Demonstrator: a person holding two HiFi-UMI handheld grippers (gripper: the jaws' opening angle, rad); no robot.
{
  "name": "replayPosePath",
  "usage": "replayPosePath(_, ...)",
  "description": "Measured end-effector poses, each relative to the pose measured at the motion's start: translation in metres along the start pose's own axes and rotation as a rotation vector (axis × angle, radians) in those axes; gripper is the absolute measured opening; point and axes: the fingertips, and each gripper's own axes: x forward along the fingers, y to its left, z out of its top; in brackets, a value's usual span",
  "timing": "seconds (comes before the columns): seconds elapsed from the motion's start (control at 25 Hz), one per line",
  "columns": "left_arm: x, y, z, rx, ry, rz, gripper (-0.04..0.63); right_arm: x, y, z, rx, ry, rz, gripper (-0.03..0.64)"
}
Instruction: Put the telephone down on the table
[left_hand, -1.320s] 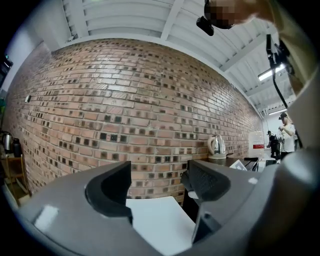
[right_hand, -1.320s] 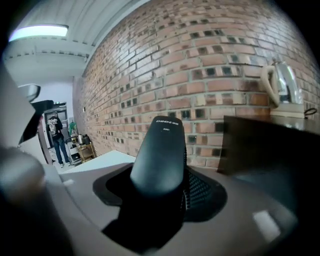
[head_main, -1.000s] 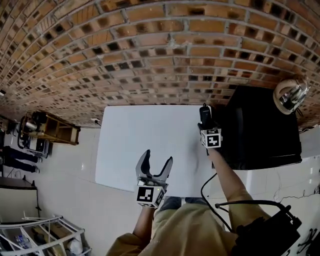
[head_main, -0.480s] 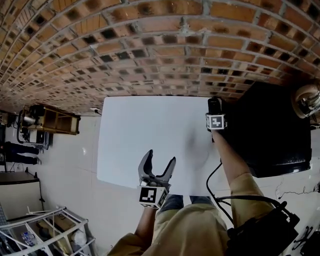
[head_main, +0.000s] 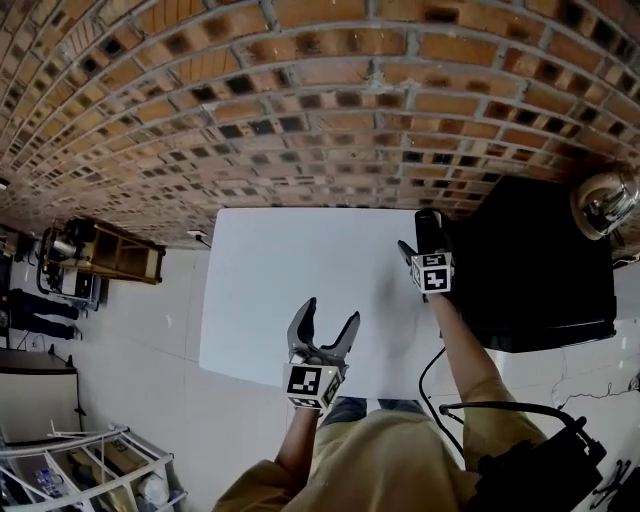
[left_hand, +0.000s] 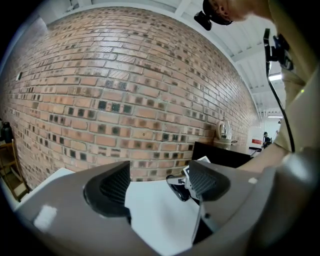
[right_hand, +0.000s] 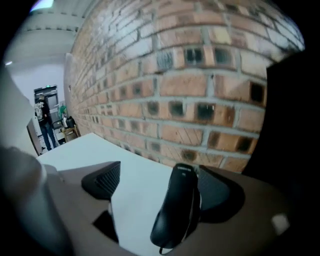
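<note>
The black telephone handset (right_hand: 177, 210) stands on end between my right gripper's (right_hand: 160, 185) jaws, which are opening. It leans on the right pad (right_hand: 220, 192), and the left pad (right_hand: 105, 180) stands well clear of it. In the head view the handset (head_main: 428, 228) and right gripper (head_main: 418, 240) are over the white table's (head_main: 290, 270) far right corner. I cannot tell whether the handset touches the top. My left gripper (head_main: 323, 325) hangs open and empty over the table's near edge. In its own view the left gripper (left_hand: 160, 182) looks toward the handset (left_hand: 178, 187).
A black cabinet (head_main: 530, 270) stands against the table's right side, with a metal kettle (head_main: 605, 200) on its far corner. A brick wall (head_main: 320, 120) runs behind the table. Shelving and clutter (head_main: 95, 255) stand to the left on the white floor.
My right gripper's jaws have spread apart, so its left finger now stands off the handset. The left gripper has shifted slightly forward over the table's near edge.
</note>
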Motion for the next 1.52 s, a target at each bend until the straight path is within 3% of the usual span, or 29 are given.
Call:
replayPosePath(0.08,-0.002,-0.005,0.031,0.002,-0.006,-0.005,0.35,-0.056,0.022,0.059,-0.047,-0.171,0.043,0.481)
replayPosePath(0.24,-0.012,-0.015,0.097,0.05,-0.17,-0.012,0.35,-0.2,0.066,0.167,-0.146,-0.494,0.076,0.456)
replayPosePath(0.48,-0.055,-0.028,0.161,0.072,-0.248,-0.008,0.35,-0.369,0.118,0.233,-0.135,-0.731,0.094,0.442)
replayPosePath(0.72,-0.086,-0.044,0.184,0.073,-0.291,-0.007,0.35,-0.425,0.133,0.228,-0.127,-0.774,0.083,0.405)
replayPosePath(1.52,-0.085,-0.075,0.173,0.077,-0.266,-0.082,0.35,-0.457,0.127,0.209,-0.123,-0.77,-0.026,0.36)
